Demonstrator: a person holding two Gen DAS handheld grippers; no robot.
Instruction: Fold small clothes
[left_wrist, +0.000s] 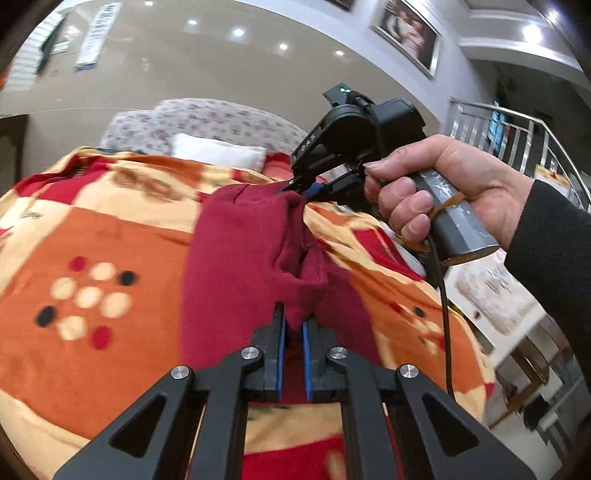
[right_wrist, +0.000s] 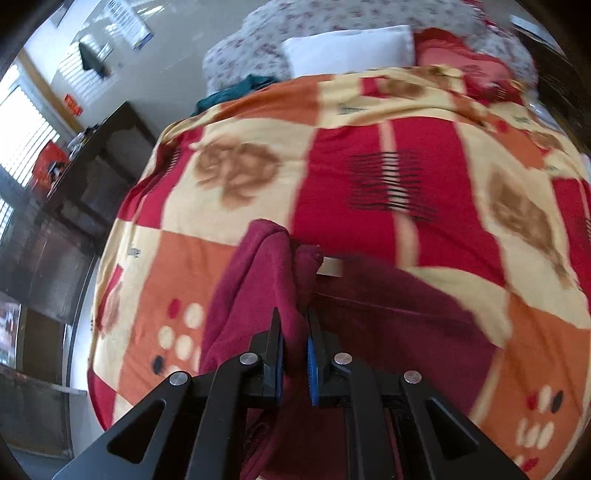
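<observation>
Maroon garment (left_wrist: 255, 240) clamped by left tongs (left_wrist: 293, 325) and right tongs (right_wrist: 295, 332); patterned blanket (left_wrist: 110, 229) beneath; white pillow (right_wrist: 351, 48) beyond

Left tongs (left_wrist: 293, 325) are clamped on a fold of dark red garment (left_wrist: 240, 258). Right tongs (right_wrist: 295, 328) pinch the same cloth, gripped by a hand (left_wrist: 436, 192) in a dark sleeve (left_wrist: 554, 251), angled downward.

Right wrist view: bedspread (right_wrist: 369, 122) pattern smeared by motion blur, worst toward its right edge; small print on it unreadable. Dark red garment (right_wrist: 388, 314) runs under the right gripper (right_wrist: 295, 332) and off the bottom edge; its full outline cannot be told.

Left wrist view: garment corner hidden between the left gripper (left_wrist: 293, 328) pads. Sleeve (left_wrist: 554, 236) cut by the right edge.
</observation>
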